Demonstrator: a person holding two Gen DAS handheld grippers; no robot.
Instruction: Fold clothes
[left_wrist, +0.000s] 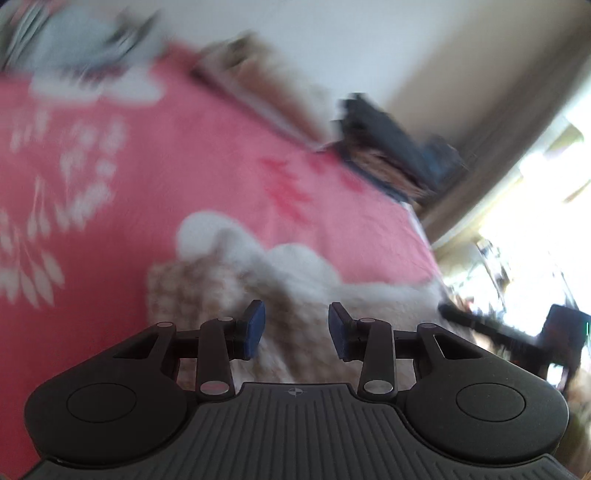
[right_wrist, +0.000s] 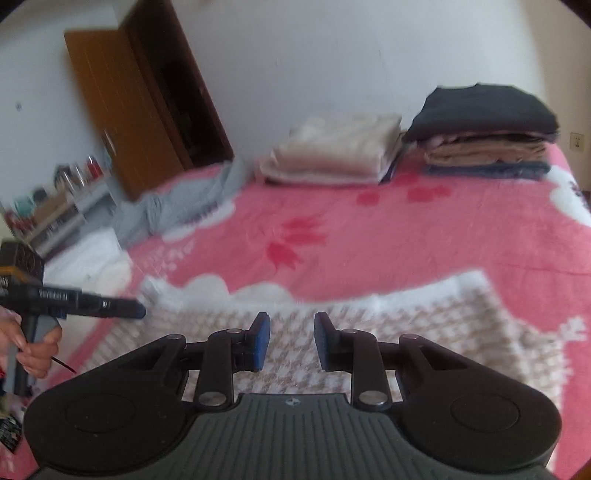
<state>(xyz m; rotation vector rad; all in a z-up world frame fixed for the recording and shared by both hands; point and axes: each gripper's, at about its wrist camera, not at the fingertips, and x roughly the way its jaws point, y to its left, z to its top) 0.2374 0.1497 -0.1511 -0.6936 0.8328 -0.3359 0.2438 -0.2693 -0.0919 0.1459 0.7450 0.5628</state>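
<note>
Two grippers hovered over a checked garment on a pink bed.

At the left, a hand (right_wrist: 35, 350) held the left gripper (left_wrist: 296, 328), its blue pads spread with nothing between them. The beige-and-white checked garment (right_wrist: 424, 332) lay flat on the pink blanket (right_wrist: 369, 240). The right gripper (right_wrist: 291, 341) stood parted and empty above it. Behind lay grey clothing (right_wrist: 177, 206), a cream folded pile (right_wrist: 332, 155) and a dark-topped stack (right_wrist: 484, 129).

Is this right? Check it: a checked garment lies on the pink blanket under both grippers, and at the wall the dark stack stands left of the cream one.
One thing is wrong. In the right wrist view the dark stack stands right of the cream one, not left. The rest holds: the checked garment lies on the pink blanket under both grippers.
</note>
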